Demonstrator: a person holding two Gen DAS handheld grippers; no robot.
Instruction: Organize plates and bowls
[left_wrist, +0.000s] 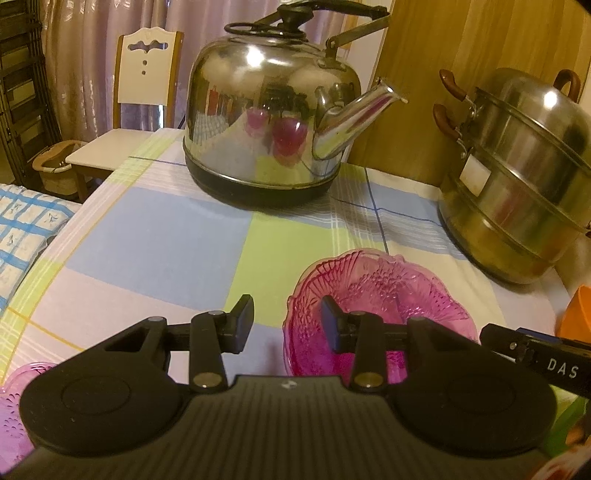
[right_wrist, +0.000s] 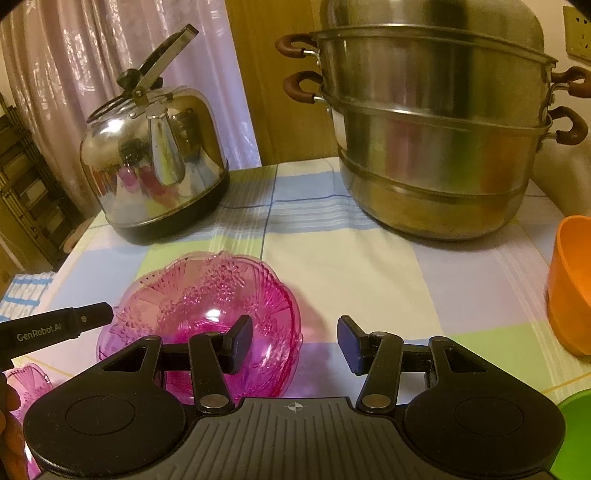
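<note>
A pink see-through glass bowl (left_wrist: 388, 291) (right_wrist: 199, 295) with a moulded pattern stands on the checked tablecloth (left_wrist: 159, 236). My left gripper (left_wrist: 288, 325) is open astride the bowl's left rim, one pad above the inside and one outside, neither touching. My right gripper (right_wrist: 295, 343) is open astride the right rim in the same way, its pads clear of the glass. A second small pink dish (left_wrist: 14, 406) (right_wrist: 29, 380) lies at the near left edge. An orange bowl (left_wrist: 576, 310) (right_wrist: 572, 284) stands to the right.
A shiny steel kettle (left_wrist: 273, 110) (right_wrist: 155, 166) stands at the back left, and a stacked steel steamer pot (left_wrist: 517, 177) (right_wrist: 443, 147) at the back right. Something green (right_wrist: 576, 424) shows at the near right corner. A white chair (left_wrist: 144, 74) stands beyond the table's left end.
</note>
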